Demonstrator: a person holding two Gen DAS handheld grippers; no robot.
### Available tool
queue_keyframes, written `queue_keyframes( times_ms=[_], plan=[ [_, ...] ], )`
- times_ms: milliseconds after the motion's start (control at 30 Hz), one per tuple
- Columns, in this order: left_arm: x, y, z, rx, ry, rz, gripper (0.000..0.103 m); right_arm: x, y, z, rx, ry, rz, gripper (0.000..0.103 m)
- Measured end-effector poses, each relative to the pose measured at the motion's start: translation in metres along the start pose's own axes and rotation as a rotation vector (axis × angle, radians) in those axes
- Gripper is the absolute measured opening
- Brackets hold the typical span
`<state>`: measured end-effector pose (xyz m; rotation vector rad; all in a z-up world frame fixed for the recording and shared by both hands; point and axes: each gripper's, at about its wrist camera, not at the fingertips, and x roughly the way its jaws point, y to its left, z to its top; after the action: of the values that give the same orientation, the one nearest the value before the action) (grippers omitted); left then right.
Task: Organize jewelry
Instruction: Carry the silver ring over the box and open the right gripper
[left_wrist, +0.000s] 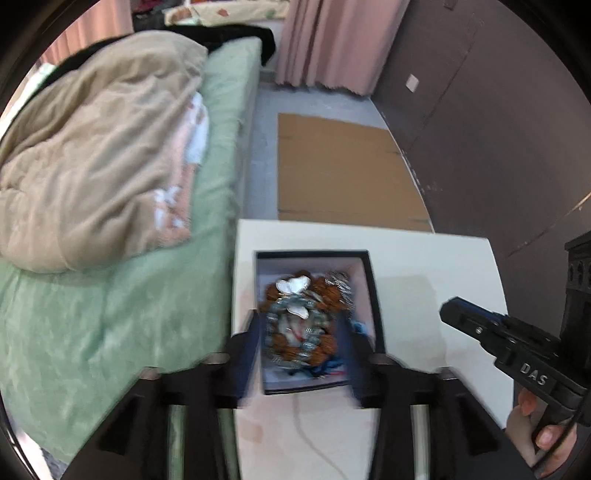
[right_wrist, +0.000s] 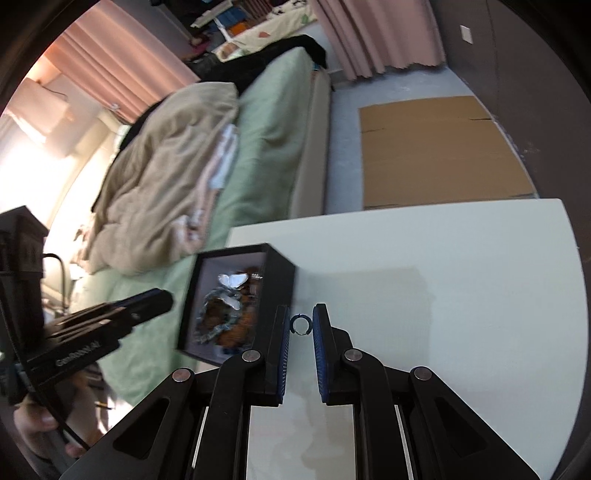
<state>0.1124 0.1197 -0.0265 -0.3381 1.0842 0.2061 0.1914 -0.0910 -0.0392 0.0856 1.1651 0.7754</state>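
Observation:
A black jewelry box (left_wrist: 373, 291) with a white lining sits on the white table (left_wrist: 424, 266). It holds bead bracelets (left_wrist: 299, 325) and a silver butterfly piece (left_wrist: 293, 284). My left gripper (left_wrist: 301, 332) is open, its jaws spread over the box. My right gripper (right_wrist: 301, 325) is shut on a small blue ring (right_wrist: 301, 325), held between its fingertips just right of the box (right_wrist: 280, 266). The right gripper also shows in the left wrist view (left_wrist: 448, 310), and the left gripper shows in the right wrist view (right_wrist: 162, 301).
A bed with a green sheet (left_wrist: 155, 314) and a beige duvet (left_wrist: 92, 158) lies left of the table. Flat cardboard (left_wrist: 340, 170) lies on the floor beyond the table. A dark wall (left_wrist: 498, 110) is at right and pink curtains (left_wrist: 332, 40) at the back.

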Motion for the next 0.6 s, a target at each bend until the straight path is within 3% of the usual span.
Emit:
queue_keyframes(
  times_ms=[67,467,500,567,600],
  plan=[
    [-0.009,0.006,-0.002,-0.009,-0.04,0.005,0.07,0.001,0.009,0.001,-0.008,-0.006,0.036,0.014],
    [-0.039,0.04,-0.01,-0.065,-0.106,0.022,0.07,0.013,0.051,0.003,-0.021,-0.016,0.201,0.016],
    [-0.04,0.041,-0.011,-0.064,-0.107,0.025,0.07,0.018,0.055,0.003,-0.02,-0.006,0.207,0.022],
    [-0.041,0.042,-0.013,-0.061,-0.102,0.031,0.07,0.023,0.056,0.002,-0.01,0.003,0.201,0.065],
    [-0.042,0.043,-0.015,-0.061,-0.104,0.031,0.07,0.023,0.055,0.0,0.001,-0.013,0.19,0.069]
  ],
)
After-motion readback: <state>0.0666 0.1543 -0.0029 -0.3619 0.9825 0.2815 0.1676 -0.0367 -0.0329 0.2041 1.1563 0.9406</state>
